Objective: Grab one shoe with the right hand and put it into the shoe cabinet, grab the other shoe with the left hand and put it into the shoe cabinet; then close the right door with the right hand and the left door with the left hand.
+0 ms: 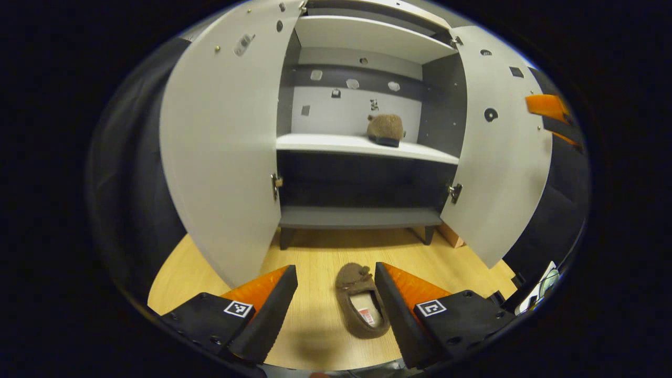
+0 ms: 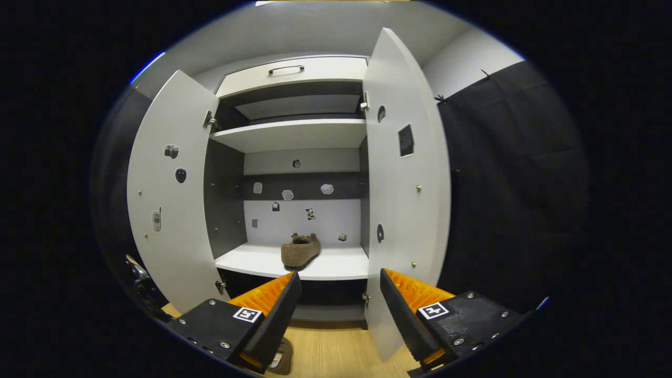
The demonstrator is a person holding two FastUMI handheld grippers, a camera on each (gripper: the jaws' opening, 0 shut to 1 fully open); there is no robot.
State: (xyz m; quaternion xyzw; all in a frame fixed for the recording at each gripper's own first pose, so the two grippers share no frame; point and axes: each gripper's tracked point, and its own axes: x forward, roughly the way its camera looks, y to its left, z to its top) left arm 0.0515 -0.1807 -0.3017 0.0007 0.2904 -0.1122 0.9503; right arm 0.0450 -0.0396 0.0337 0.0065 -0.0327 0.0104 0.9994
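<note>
Shoe (image 1: 362, 302): soft, light, we judge | Grip: we pinch the heel rim | Left gripper (image 1: 336, 294): released, empty | Right gripper (image 2: 340, 299): released, empty

Both views face the open shoe cabinet (image 1: 362, 147) (image 2: 299, 210) from the front (left gripper view lower, looking up).

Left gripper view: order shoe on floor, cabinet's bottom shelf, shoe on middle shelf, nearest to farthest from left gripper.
1. Shoe on floor, between the open fingers of the left gripper.
2. Bottom shelf, straight ahead, low.
3. Shoe on middle shelf, higher, right of centre.
</note>
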